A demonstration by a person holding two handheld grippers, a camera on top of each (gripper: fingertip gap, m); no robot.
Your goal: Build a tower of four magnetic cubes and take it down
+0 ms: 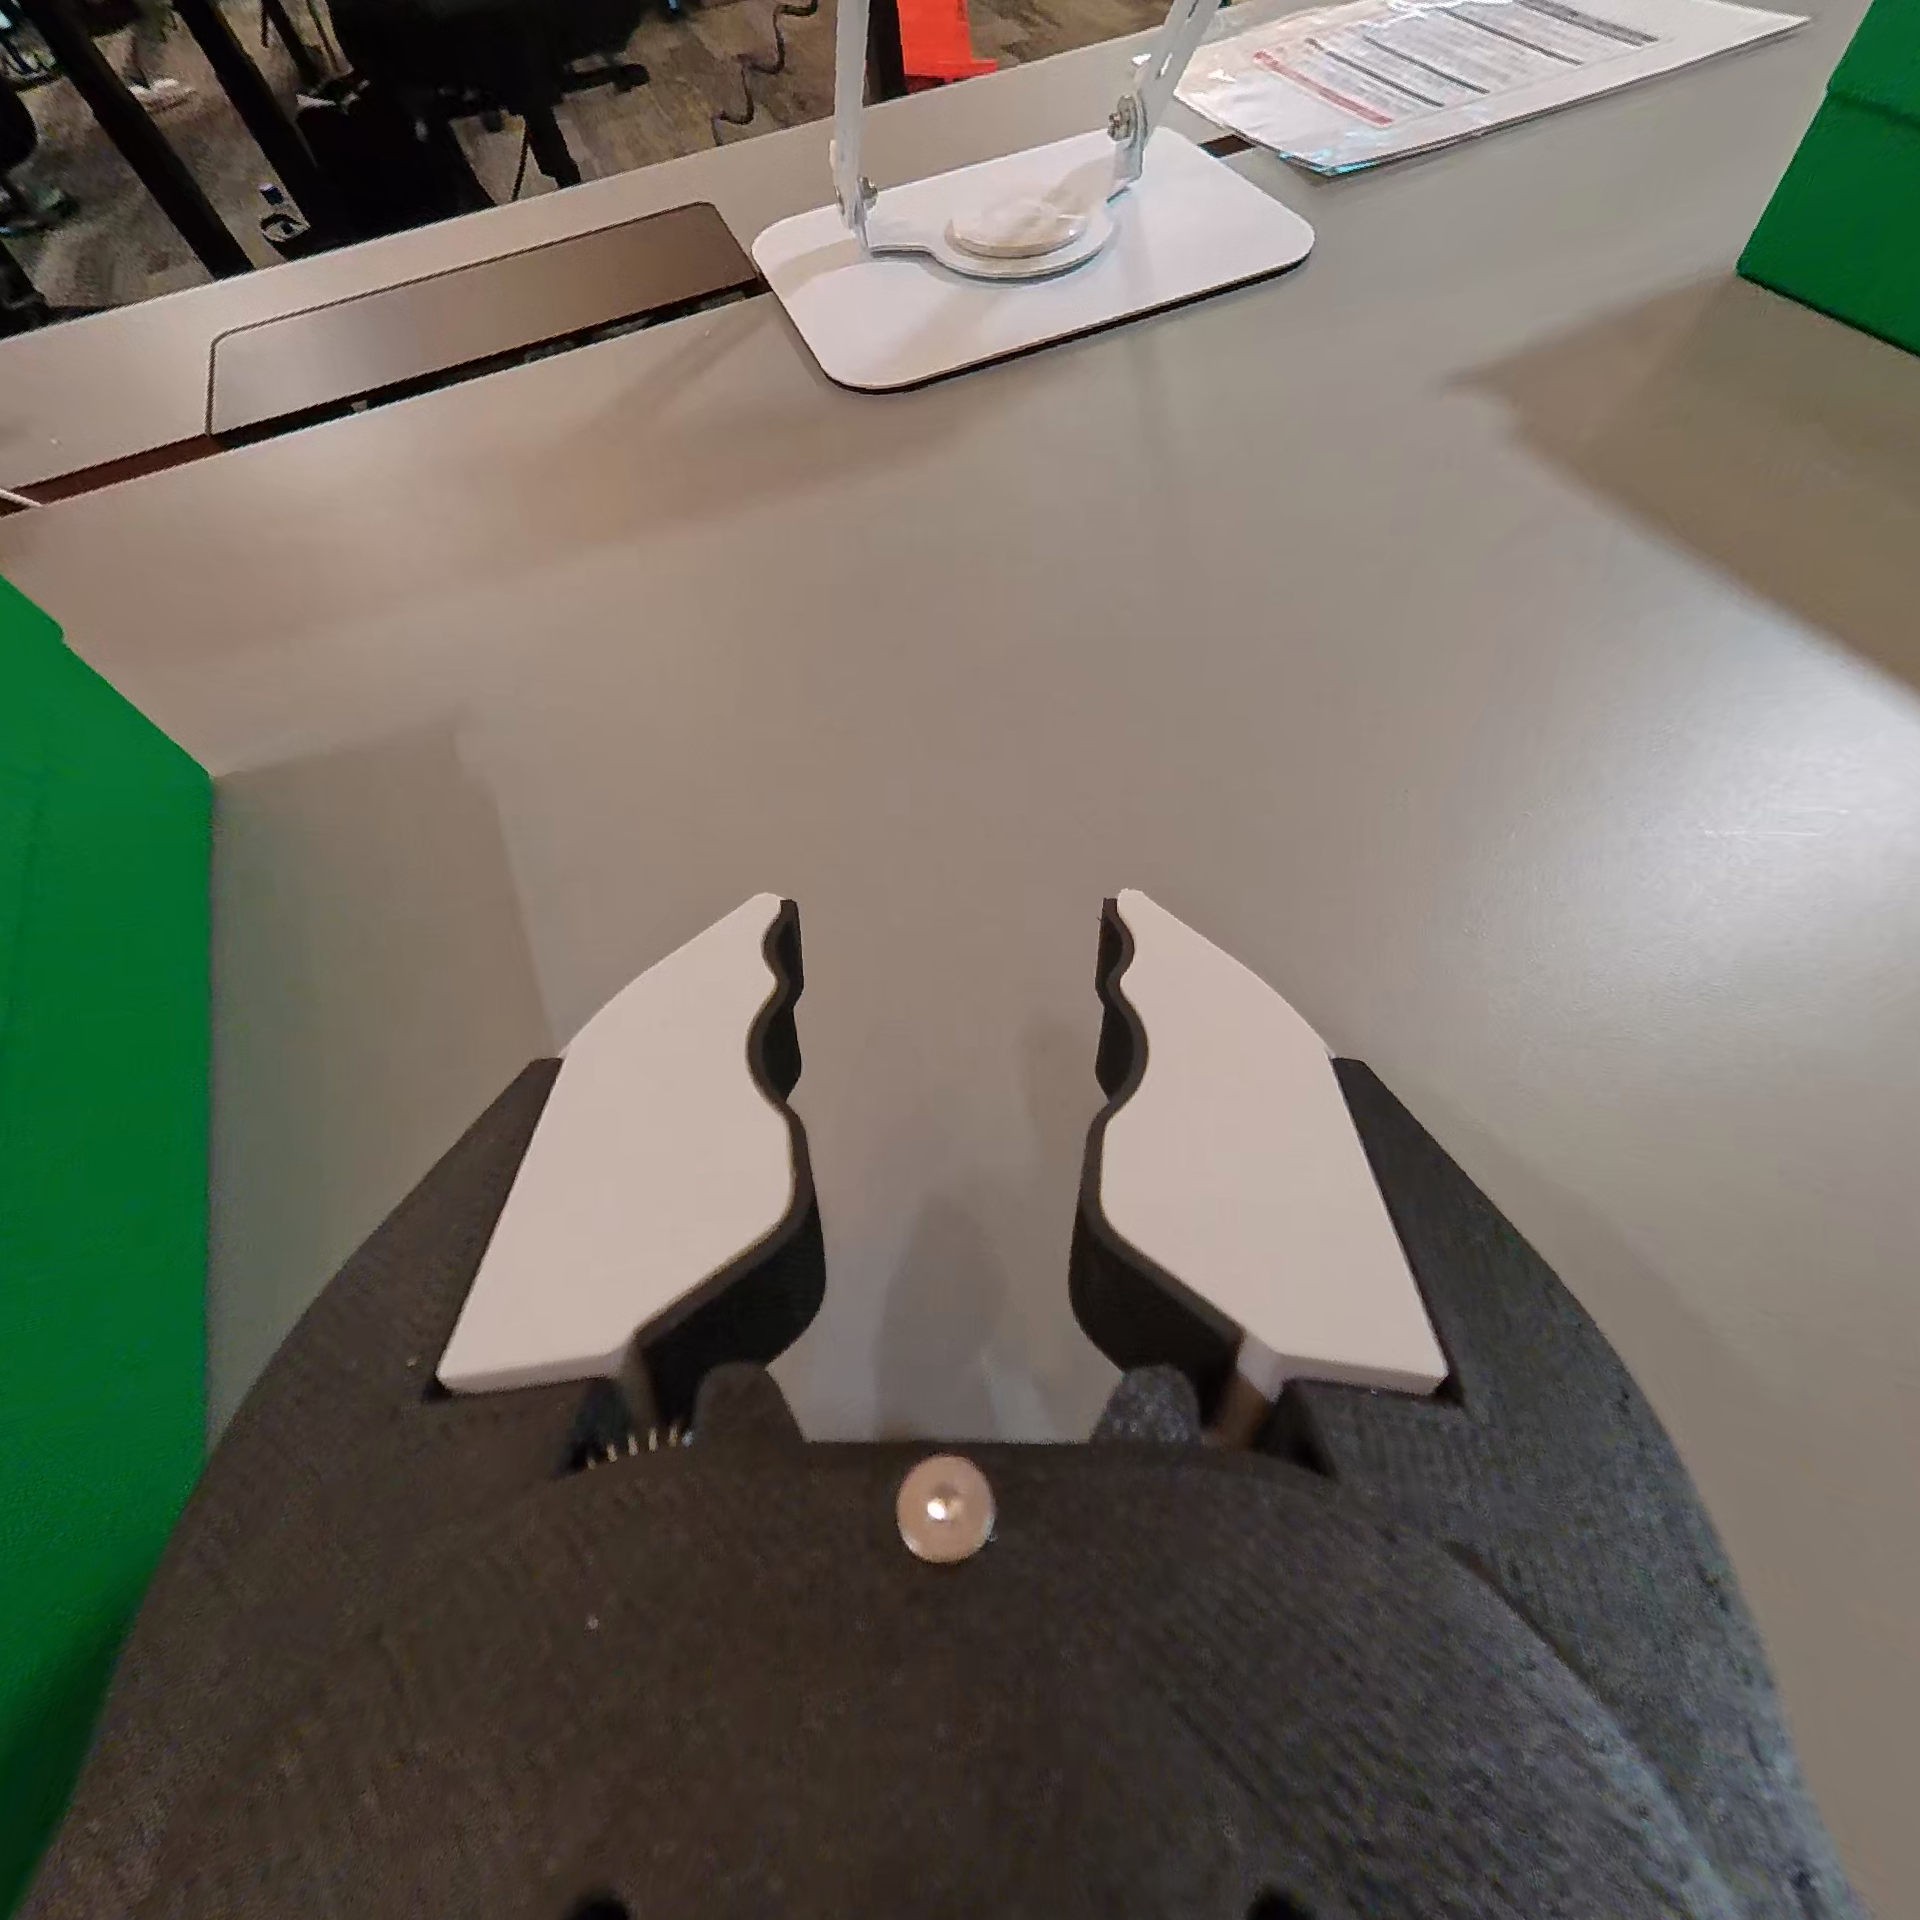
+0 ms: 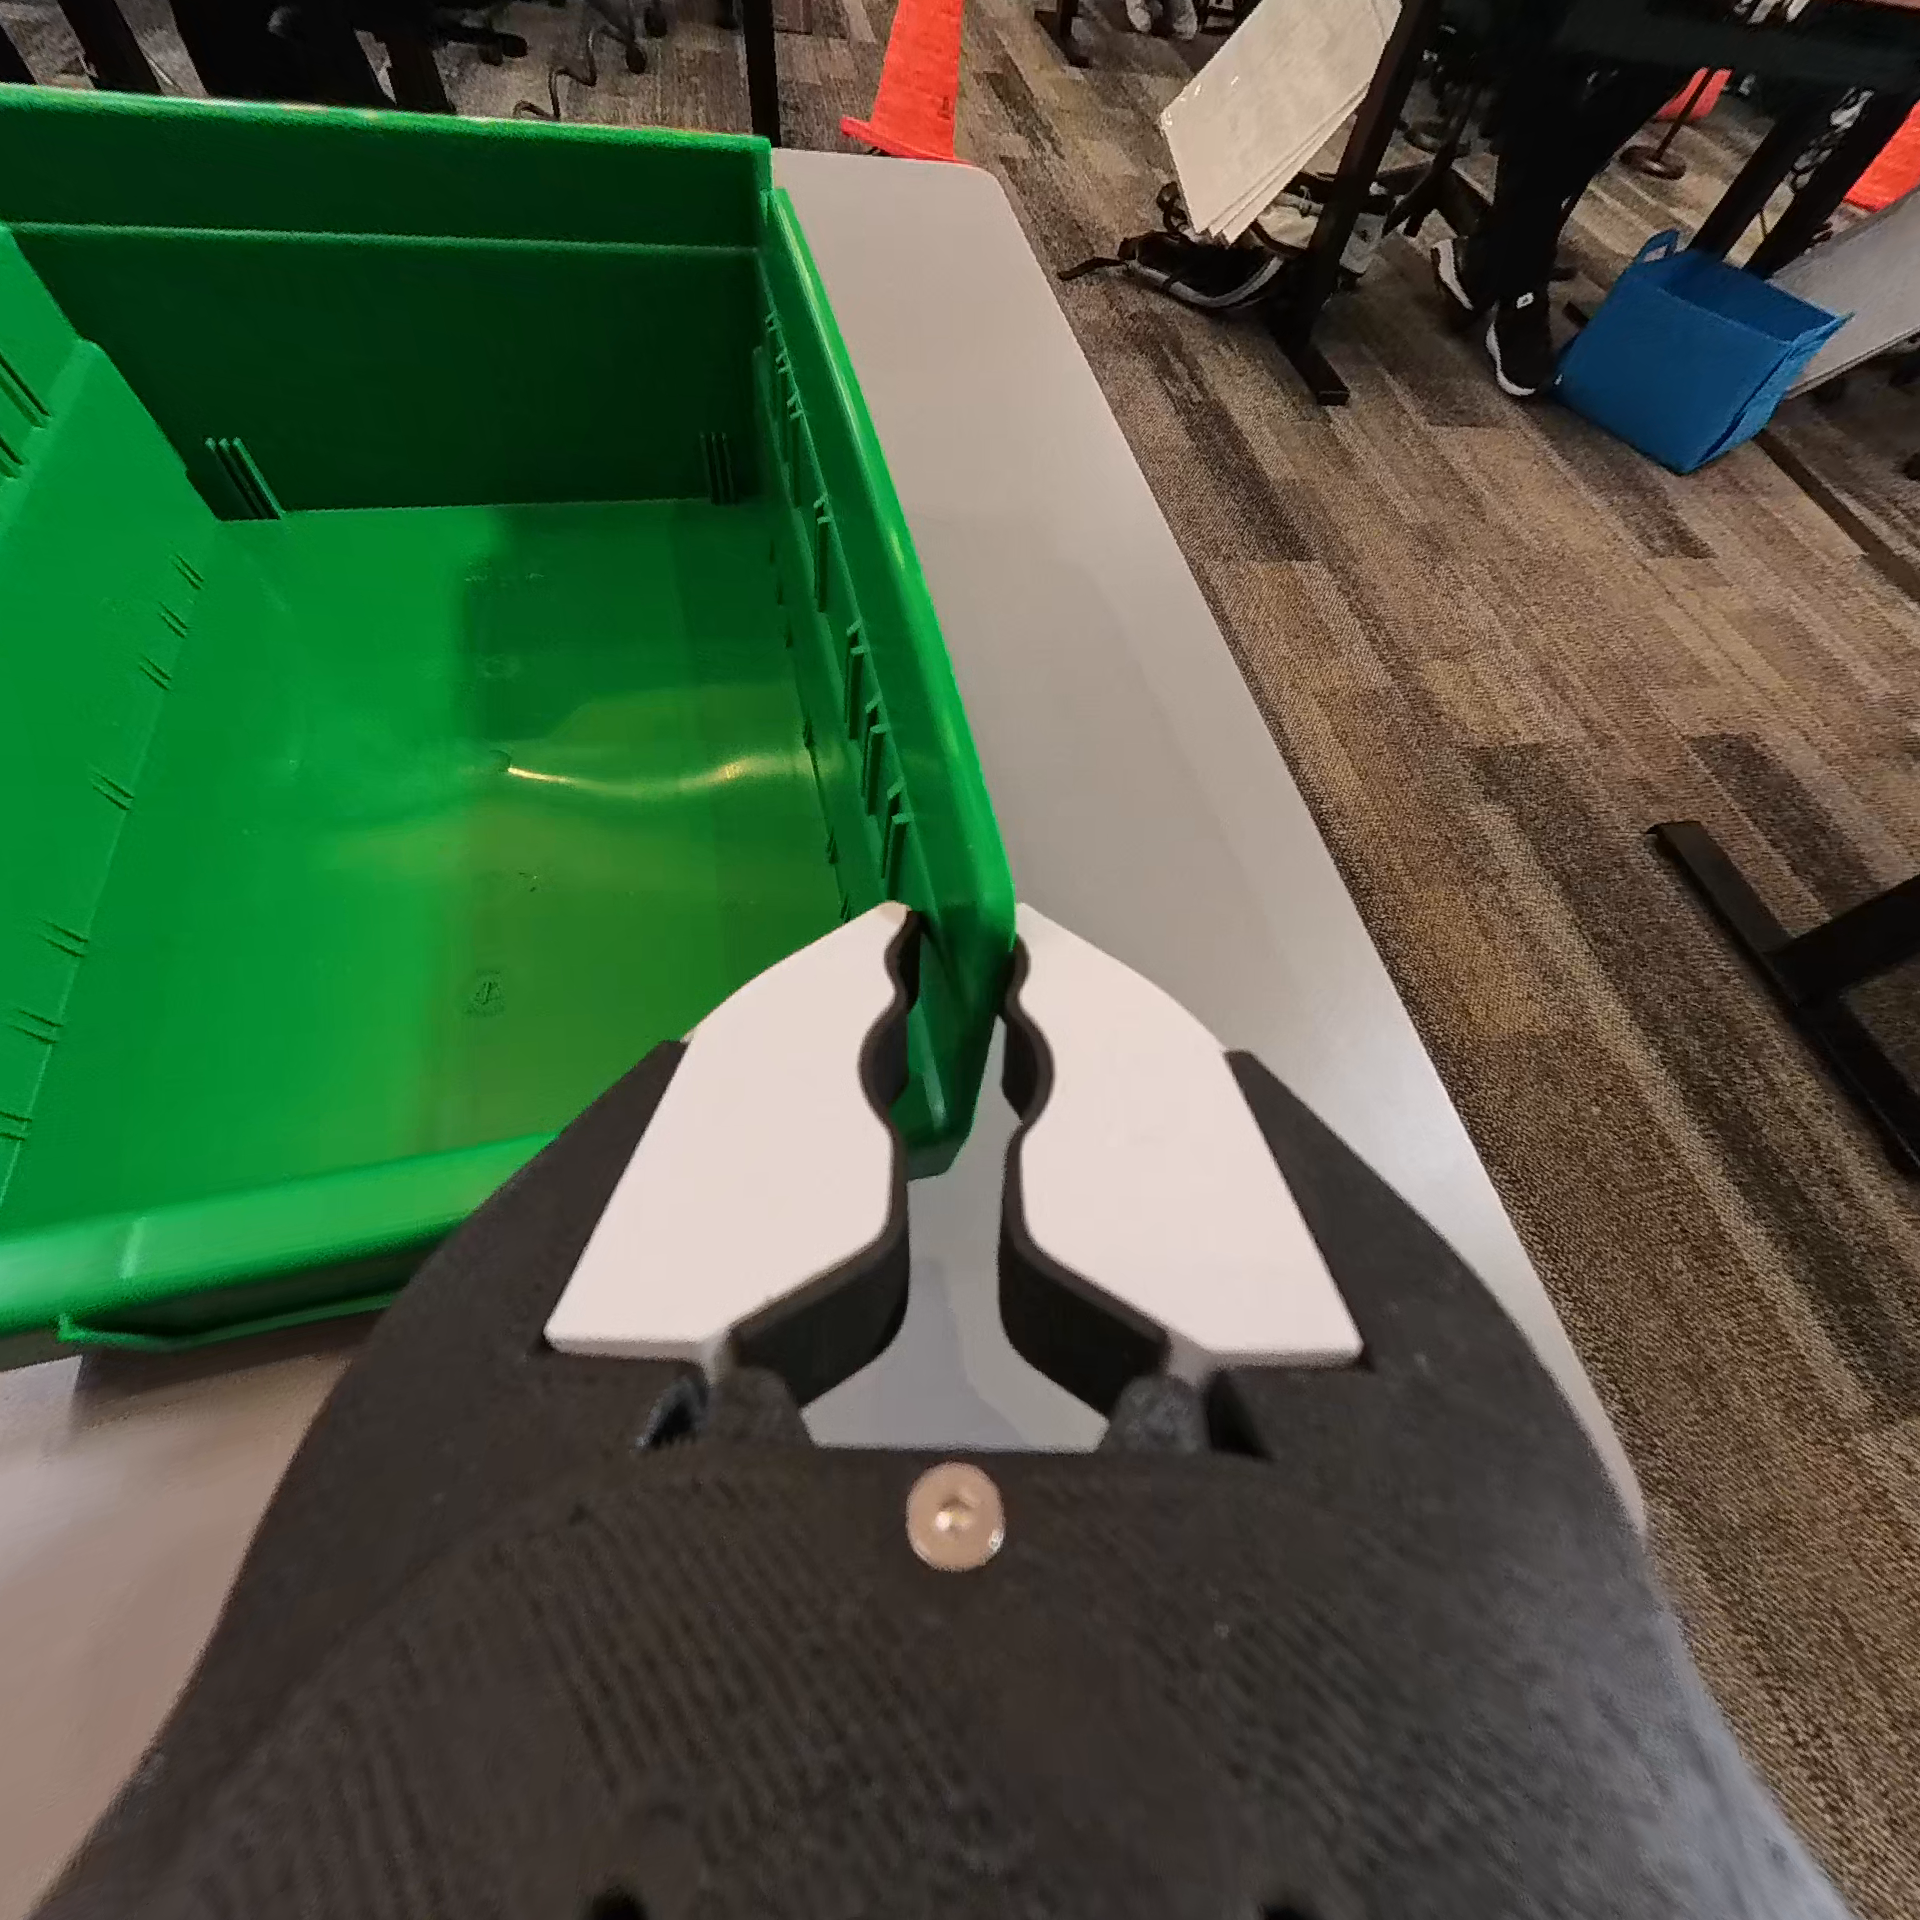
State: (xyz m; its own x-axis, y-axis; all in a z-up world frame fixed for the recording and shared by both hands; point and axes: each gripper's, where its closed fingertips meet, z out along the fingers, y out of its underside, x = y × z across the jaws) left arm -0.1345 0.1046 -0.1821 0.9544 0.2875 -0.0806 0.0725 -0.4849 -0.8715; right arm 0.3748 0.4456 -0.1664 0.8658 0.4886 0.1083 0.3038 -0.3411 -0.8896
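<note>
In the right wrist view, my right gripper (image 2: 961, 920) is shut on the right side wall of an empty green plastic bin (image 2: 904, 665), near its front right corner, one finger inside and one outside. The bin stands on a grey table (image 2: 1101, 644) close to its right edge. In the left wrist view, my left gripper (image 1: 951, 914) is open and holds nothing, hovering over the bare grey table (image 1: 1039, 644). A green bin (image 1: 94, 987) stands close to its left. Another green bin (image 1: 1849, 177) shows at the far right.
A white lamp base (image 1: 1039, 270) with two white arms stands at the table's far side, beside a cable slot (image 1: 468, 312) and papers (image 1: 1475, 73). Beyond the table's right edge are carpet, orange cones (image 2: 914, 73), a blue bag (image 2: 1683, 353), table legs and a person's legs (image 2: 1527, 208). My right fingertips sit around 60 centimetres from my left ones.
</note>
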